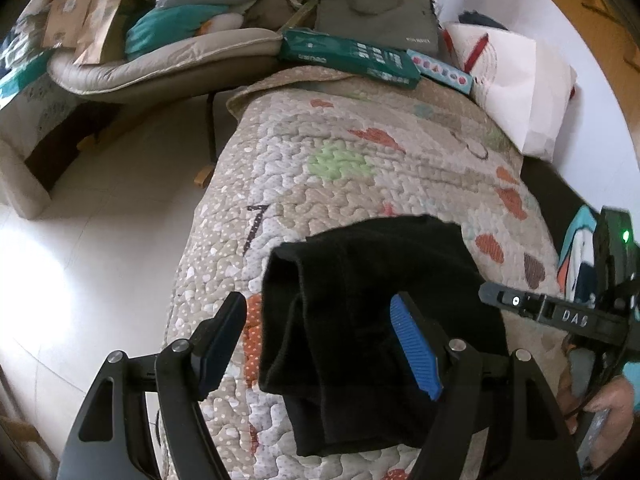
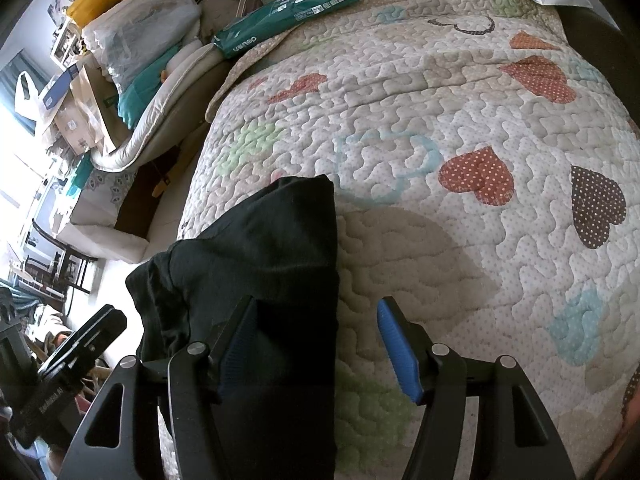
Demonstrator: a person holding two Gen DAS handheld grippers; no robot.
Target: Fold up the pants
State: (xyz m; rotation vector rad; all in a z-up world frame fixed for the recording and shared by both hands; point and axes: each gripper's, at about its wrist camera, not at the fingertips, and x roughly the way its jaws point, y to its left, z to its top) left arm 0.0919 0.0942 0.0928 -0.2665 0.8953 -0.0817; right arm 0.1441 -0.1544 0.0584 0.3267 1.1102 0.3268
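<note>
Lying folded into a compact stack near the quilt's [image 1: 360, 152] left edge, the black pants [image 1: 360, 300] looked finished; both the left gripper [image 1: 320, 340] and right gripper [image 2: 316, 344] hovered spread, gripping nothing, so withdrawing probably came next.

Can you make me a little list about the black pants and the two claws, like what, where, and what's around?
pants: black pants, folded into a bundle
where: on the quilt, near its edge by the floor
left claw: left claw open, fabric between the fingers, not squeezed
right claw: right claw open, over the pants' edge
quilt: hearts all over
far end: green pack and white bag
folding: looks nearly finished
</note>
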